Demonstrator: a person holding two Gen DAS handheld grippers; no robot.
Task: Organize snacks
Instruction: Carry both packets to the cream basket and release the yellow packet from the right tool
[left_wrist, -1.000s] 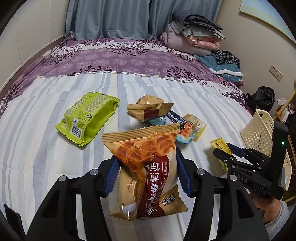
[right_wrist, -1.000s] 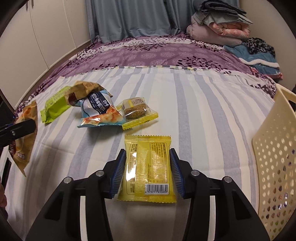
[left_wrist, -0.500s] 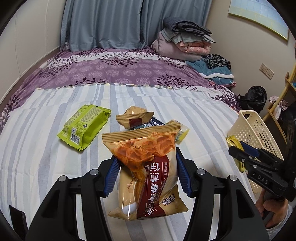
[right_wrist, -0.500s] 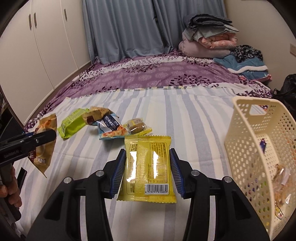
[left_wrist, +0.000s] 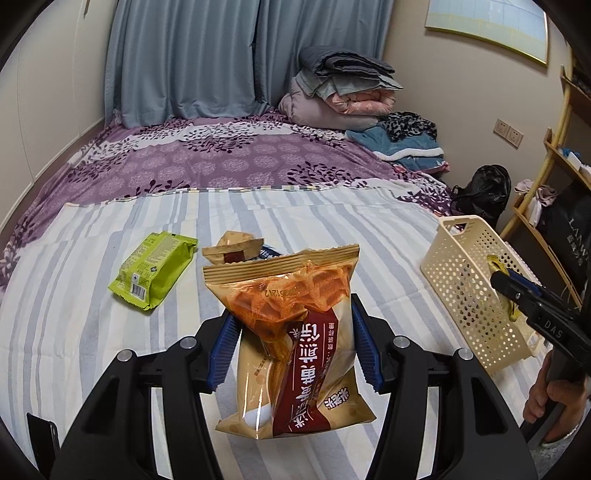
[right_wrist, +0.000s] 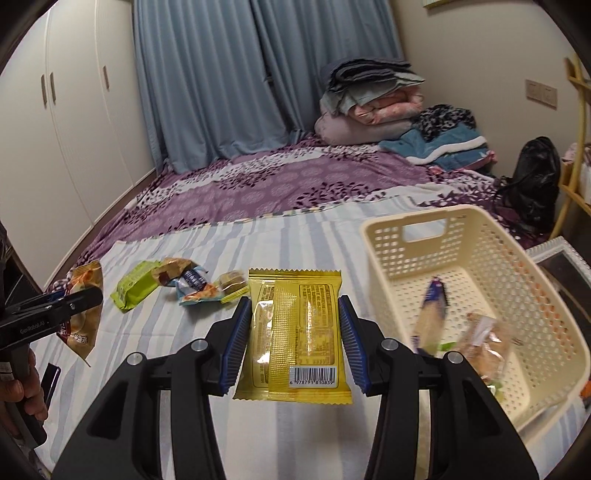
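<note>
My left gripper (left_wrist: 290, 347) is shut on an orange and tan snack bag (left_wrist: 291, 332), held above the striped bed sheet. My right gripper (right_wrist: 293, 343) is shut on a yellow snack packet (right_wrist: 295, 332), held beside the cream plastic basket (right_wrist: 417, 221). The basket holds a few snacks (right_wrist: 480, 339). The basket also shows in the left wrist view (left_wrist: 458, 258), with the right gripper (left_wrist: 517, 291) by its near wall. A green packet (left_wrist: 153, 269) and a small pile of snacks (left_wrist: 232, 251) lie on the sheet; the pile (right_wrist: 199, 284) also shows in the right wrist view.
A purple floral cover (left_wrist: 229, 162) lies beyond the striped sheet. Folded blankets (left_wrist: 343, 92) are stacked at the far corner. A black bag (left_wrist: 484, 192) and a wooden shelf (left_wrist: 546, 184) stand right of the bed. White wardrobes (right_wrist: 55, 129) stand at the left.
Both grippers have lifted and drawn back from the bed with their packets. The right gripper has swung right, bringing the basket and its contents into full view.
</note>
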